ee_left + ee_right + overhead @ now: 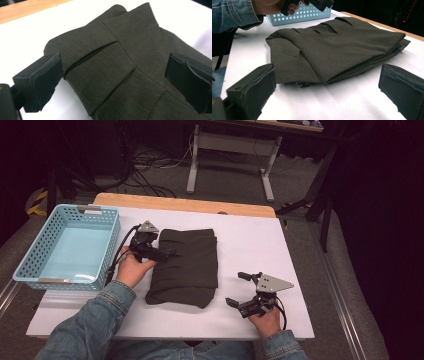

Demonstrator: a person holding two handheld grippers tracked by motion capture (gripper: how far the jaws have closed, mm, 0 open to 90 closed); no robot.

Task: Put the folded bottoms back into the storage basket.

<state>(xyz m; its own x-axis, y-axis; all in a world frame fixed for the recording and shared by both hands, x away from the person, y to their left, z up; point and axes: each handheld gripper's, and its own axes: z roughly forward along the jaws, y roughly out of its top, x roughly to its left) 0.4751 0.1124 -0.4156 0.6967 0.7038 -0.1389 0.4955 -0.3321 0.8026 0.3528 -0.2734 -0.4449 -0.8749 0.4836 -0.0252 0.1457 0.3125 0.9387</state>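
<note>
While I look down on the white bench [260,240], a folded dark cloth [187,265] lies at its middle, a blue basket [70,247] to the left. My left gripper [167,254] spreads over the cloth's left edge; my right gripper [239,289] gapes nearby, off it.
</note>
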